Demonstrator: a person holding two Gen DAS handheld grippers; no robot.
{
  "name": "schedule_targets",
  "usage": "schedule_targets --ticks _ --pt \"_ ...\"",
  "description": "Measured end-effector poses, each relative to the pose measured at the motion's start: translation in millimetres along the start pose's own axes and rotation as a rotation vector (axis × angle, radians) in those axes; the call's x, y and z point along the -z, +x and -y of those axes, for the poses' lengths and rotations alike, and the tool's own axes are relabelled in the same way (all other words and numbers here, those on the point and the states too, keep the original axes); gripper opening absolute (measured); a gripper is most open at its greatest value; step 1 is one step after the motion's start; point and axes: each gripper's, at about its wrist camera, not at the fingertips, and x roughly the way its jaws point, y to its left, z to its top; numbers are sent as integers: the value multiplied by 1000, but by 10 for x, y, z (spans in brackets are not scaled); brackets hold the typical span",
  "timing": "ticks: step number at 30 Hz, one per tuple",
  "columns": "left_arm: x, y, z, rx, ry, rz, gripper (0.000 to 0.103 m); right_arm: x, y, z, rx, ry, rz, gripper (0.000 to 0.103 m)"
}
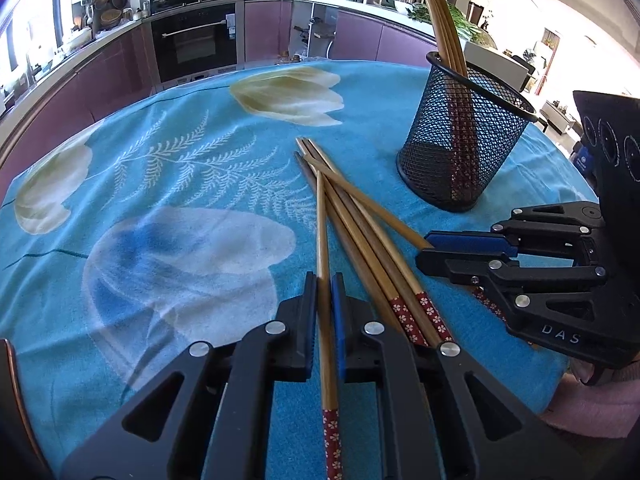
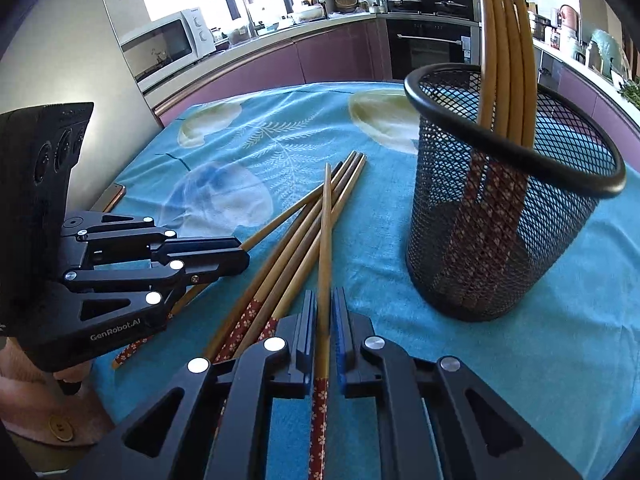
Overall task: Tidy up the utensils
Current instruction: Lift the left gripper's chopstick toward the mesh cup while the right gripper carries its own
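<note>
- You have a black mesh cup [image 2: 508, 216] standing upright on the blue cloth, to the right of the loose pile.
- In it, several chopsticks [image 2: 506, 40] lean together, red-patterned ends down.
- Your loose chopsticks [image 1: 360, 232] lie crossed on the cloth, plain tips away from you, red floral ends near you.
- One chopstick [image 1: 322, 240] runs straight across the pile; another chopstick [image 2: 326, 240] likewise.
</note>
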Motion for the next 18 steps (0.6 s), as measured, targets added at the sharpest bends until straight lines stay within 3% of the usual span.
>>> schedule_targets --ticks 9,18 --pt "-87 24 43 -6 3 4 7 -23 -27 8 -2 -1 27 6" --pt "-204 -396 35 69 -5 101 7 -84 -465 52 -78 6 143 6"
